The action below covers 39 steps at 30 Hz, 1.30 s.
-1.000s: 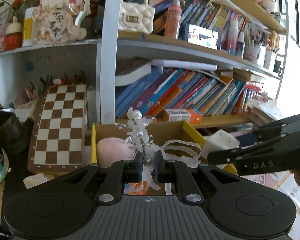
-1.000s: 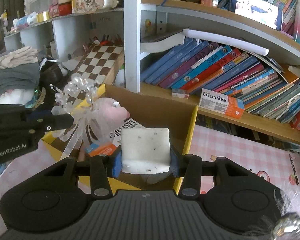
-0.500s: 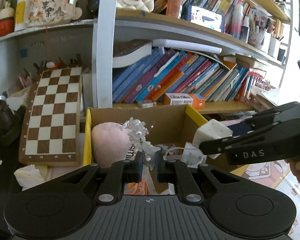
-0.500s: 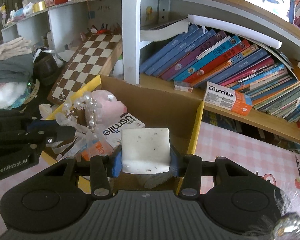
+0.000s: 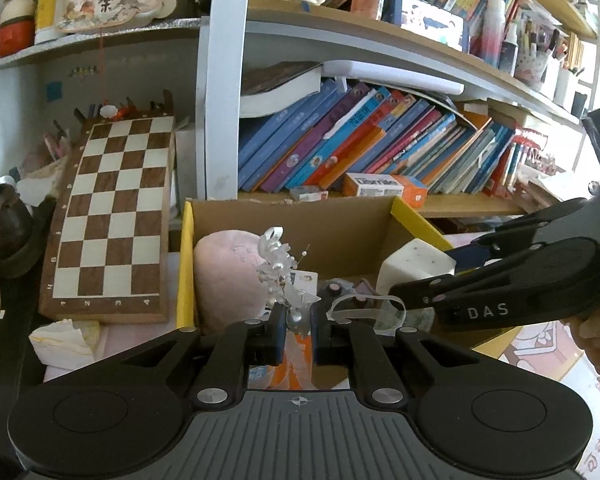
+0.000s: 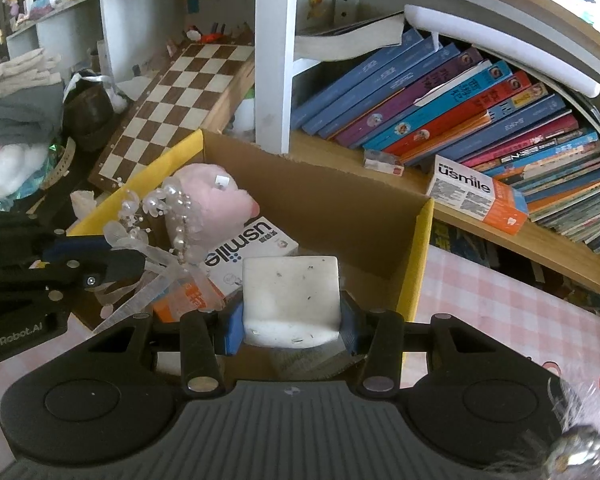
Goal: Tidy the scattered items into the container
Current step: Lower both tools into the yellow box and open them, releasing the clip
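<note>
- Left gripper (image 5: 296,322) tilts down over the cardboard box (image 5: 340,220), jaws pinched tight on a pearl-and-ribbon hair ornament (image 5: 278,268).
- Right gripper (image 6: 291,320) angles steeper, clamped on a white speckled block (image 6: 291,294) above the box's right side.
- Inside the box: a pink plush toy (image 6: 216,200) and a usmile carton (image 6: 246,248).

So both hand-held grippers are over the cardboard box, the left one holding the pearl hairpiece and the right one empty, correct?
Not quite. The right hand-held gripper isn't empty: the right wrist view shows it shut on a white foam block. The rest holds: the left hand-held gripper grips the pearl hairpiece, both over the cardboard box.
</note>
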{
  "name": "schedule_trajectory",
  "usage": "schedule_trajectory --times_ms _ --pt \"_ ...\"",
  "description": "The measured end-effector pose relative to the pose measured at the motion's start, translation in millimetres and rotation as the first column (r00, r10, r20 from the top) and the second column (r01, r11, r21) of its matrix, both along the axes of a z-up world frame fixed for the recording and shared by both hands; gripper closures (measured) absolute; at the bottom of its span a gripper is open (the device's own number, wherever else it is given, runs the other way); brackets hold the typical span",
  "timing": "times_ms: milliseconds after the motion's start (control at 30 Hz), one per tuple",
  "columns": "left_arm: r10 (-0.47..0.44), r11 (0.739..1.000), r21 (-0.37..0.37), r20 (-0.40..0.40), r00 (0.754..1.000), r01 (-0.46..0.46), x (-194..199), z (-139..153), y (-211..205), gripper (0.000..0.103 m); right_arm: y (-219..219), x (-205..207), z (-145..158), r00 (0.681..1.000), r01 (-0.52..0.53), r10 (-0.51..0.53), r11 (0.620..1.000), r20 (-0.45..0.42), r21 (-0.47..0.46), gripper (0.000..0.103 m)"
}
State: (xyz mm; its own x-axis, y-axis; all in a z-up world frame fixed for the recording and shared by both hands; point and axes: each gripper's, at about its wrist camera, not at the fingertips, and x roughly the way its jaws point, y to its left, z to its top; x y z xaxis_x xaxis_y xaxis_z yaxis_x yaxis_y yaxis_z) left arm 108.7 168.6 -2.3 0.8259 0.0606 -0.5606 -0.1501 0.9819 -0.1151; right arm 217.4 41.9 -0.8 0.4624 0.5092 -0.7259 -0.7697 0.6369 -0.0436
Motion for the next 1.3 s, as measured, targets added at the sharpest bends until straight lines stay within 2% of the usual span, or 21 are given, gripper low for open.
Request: schedule_trajectory --times_ms 333,433,533,600,667,700,833,1300 --pt "0.028 0.999 0.016 -0.018 0.999 -0.027 3.5 -3.6 1.8 0.087 13.7 6.8 -9.7 0.999 -0.036 0.035 0.999 -0.012 -0.025 0.059" --pt "0.029 0.999 0.016 -0.023 0.999 -0.029 3.0 -4.1 3.2 0.082 16.9 8.1 -12.8 0.999 -0.041 0.041 0.999 -0.018 -0.031 0.059" --pt "0.034 0.999 0.009 -0.017 0.999 -0.034 1.1 -3.0 3.9 0.067 19.9 8.5 -15.4 0.999 -0.049 0.048 0.998 -0.022 -0.038 0.059" --pt "0.034 0.999 0.008 0.001 0.999 -0.034 -2.1 0.1 2.8 0.051 21.7 8.5 -16.7 0.998 -0.054 0.054 0.998 -0.021 -0.042 0.059" --pt "0.044 0.999 0.019 0.022 0.999 -0.045 -6.0 3.1 1.1 0.039 23.7 8.4 -17.0 0.998 -0.06 0.059 0.997 -0.02 -0.044 0.059" --pt "0.046 0.999 0.023 0.03 0.998 -0.047 -8.2 4.2 0.7 0.036 24.7 8.6 -17.0 0.998 -0.062 0.061 0.997 -0.02 -0.044 0.059" --pt "0.063 0.998 0.022 0.046 0.997 -0.064 -16.6 6.1 1.9 0.033 29.7 8.9 -16.8 0.997 -0.074 0.073 0.996 -0.02 -0.048 0.059" --pt "0.092 0.996 0.014 0.04 0.995 -0.092 -29.3 1.6 8.3 0.03 54.9 7.5 -23.9 0.989 -0.149 0.147 0.985 -0.022 -0.087 0.059"
